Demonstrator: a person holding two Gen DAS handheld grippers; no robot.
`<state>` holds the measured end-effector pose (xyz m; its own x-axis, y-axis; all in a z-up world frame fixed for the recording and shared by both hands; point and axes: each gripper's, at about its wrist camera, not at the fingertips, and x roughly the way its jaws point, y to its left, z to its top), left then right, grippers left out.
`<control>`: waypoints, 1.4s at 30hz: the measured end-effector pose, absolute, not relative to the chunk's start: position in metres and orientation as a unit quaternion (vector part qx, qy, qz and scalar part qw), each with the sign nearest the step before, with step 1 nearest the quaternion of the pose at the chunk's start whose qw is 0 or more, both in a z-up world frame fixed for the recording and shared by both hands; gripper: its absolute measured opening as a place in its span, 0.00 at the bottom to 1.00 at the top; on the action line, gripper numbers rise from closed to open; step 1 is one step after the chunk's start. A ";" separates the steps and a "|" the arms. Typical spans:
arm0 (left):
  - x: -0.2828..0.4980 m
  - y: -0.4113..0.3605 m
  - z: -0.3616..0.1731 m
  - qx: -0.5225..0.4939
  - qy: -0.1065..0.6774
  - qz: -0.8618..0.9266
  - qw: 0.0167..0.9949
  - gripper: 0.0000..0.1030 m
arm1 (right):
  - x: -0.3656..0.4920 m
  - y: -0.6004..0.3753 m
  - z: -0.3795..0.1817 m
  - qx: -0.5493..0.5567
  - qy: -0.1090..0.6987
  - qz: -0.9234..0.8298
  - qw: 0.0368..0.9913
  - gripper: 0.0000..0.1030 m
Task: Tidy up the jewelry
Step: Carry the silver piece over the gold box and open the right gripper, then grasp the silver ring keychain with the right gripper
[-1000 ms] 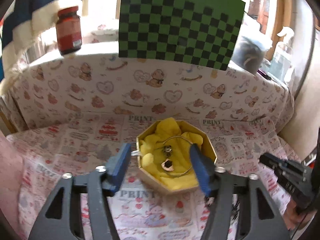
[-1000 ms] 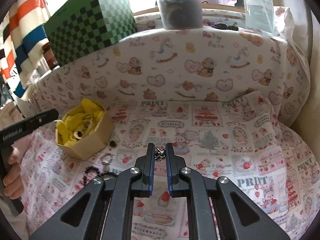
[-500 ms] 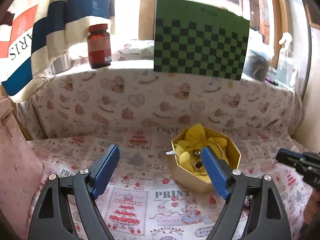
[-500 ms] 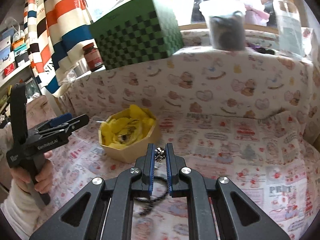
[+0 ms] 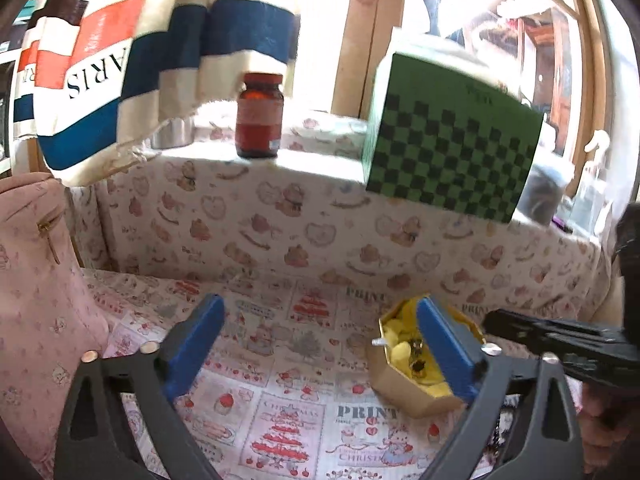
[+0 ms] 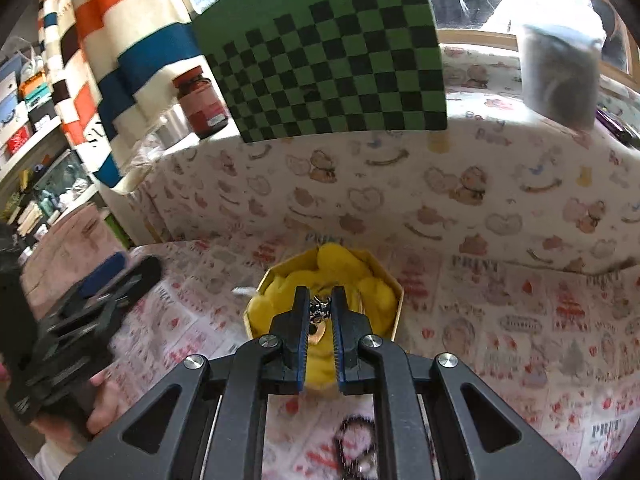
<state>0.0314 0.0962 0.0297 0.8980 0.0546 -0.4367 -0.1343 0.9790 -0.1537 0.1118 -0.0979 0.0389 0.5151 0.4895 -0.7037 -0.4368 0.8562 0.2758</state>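
The printed cloth (image 6: 500, 320) with its cakes and teddy bears covers my whole work surface and climbs the back ledge, so small pieces show up against it. On that ledge stand the green checkered box (image 6: 332, 64) and a brown jar (image 6: 200, 100), well apart from the work and left alone. Lower, near the centre of the right wrist view, sits the octagonal gift box (image 6: 396, 308), its gold rim open upward and its yellow tissue lining (image 6: 340, 264) bunched to cushion what I drop in; some metal pieces already lie on it in the left wrist view. My left tool (image 5: 316, 344) has just been opening and now stands wide with nothing between its blue pads (image 5: 196, 340), drawn off to the side of the box, I judge to leave the mouth free. My right tool (image 6: 320, 314) is closed narrow on a small silver charm (image 6: 320, 306), whose dark beaded strand (image 6: 356, 446) hangs blurred beneath, and it is poised just over the tissue because the box is where I mean this piece to go.
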 end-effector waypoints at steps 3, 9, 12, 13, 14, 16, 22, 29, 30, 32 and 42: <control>0.029 0.096 0.033 -0.086 0.213 0.051 0.972 0.97 | 0.118 -0.092 0.033 0.027 0.424 0.261 0.867 0.11; 0.027 0.092 0.033 -0.076 0.211 0.052 0.973 0.98 | 0.114 -0.103 0.037 0.034 0.396 0.241 0.885 0.68; 0.024 0.092 0.035 -0.078 0.203 0.054 0.975 0.98 | 0.107 -0.112 0.046 0.017 0.380 0.215 0.900 0.68; 0.023 0.093 0.036 -0.078 0.201 0.054 0.975 0.98 | 0.106 -0.115 0.048 0.014 0.378 0.210 0.901 0.73; 0.022 0.093 0.037 -0.079 0.199 0.053 0.975 0.98 | 0.103 -0.120 0.050 0.007 0.374 0.197 0.906 0.81; 0.021 0.094 0.038 -0.082 0.196 0.049 0.976 0.98 | 0.096 -0.128 0.054 -0.002 0.359 0.179 0.916 0.84; 0.020 0.087 0.037 -0.063 0.189 0.059 0.978 1.00 | 0.102 -0.149 0.043 -0.011 0.403 0.154 0.902 0.85; 0.030 0.084 0.028 -0.047 0.211 0.070 0.974 0.99 | 0.125 -0.163 0.004 -0.013 0.519 0.118 0.846 0.85; 0.031 0.084 0.027 -0.048 0.215 0.072 0.973 0.99 | 0.126 -0.163 0.000 -0.013 0.529 0.121 0.840 0.85; 0.032 0.086 0.026 -0.056 0.223 0.069 0.971 0.99 | 0.125 -0.158 -0.005 -0.023 0.538 0.133 0.832 0.83; 0.034 0.092 0.024 -0.064 0.230 0.085 0.967 0.99 | 0.123 -0.110 -0.022 -0.097 0.566 0.202 0.794 0.38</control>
